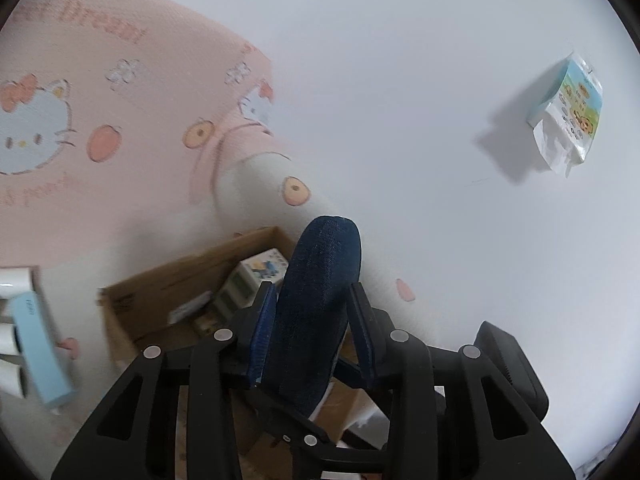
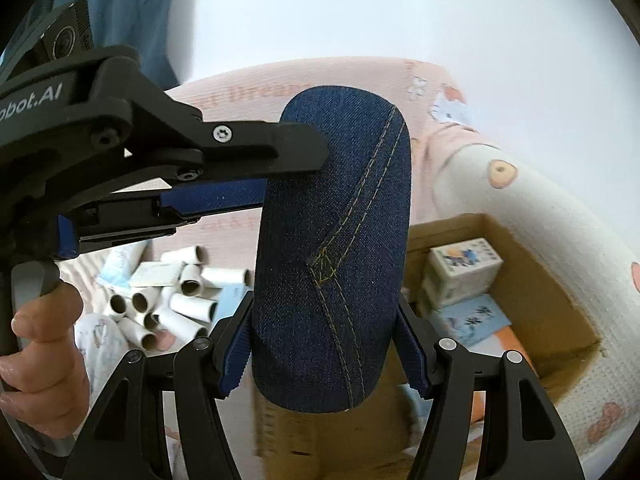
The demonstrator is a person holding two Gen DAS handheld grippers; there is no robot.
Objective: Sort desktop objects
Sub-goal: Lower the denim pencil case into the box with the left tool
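Observation:
A dark blue denim glasses case [image 2: 332,264] with yellow stitching is held up in the air by both grippers. My right gripper [image 2: 326,344] is shut on its lower end, with a blue pad on each long side. My left gripper [image 2: 288,176] comes in from the left and clamps the case's upper part across its thin sides. In the left wrist view the glasses case [image 1: 320,300] stands edge-on between the left gripper [image 1: 314,296] fingers, and both pads touch it. The case hangs above an open cardboard box [image 2: 520,280].
The cardboard box [image 1: 160,280] holds small printed cartons [image 2: 464,268] and a blue booklet. It sits on a pink cartoon-cat mat [image 1: 120,120]. Several paper tubes [image 2: 172,304] lie at the left beside a light blue box [image 1: 36,352]. A tissue packet [image 1: 568,116] lies on the white surface. A hand [image 2: 40,340] grips the left handle.

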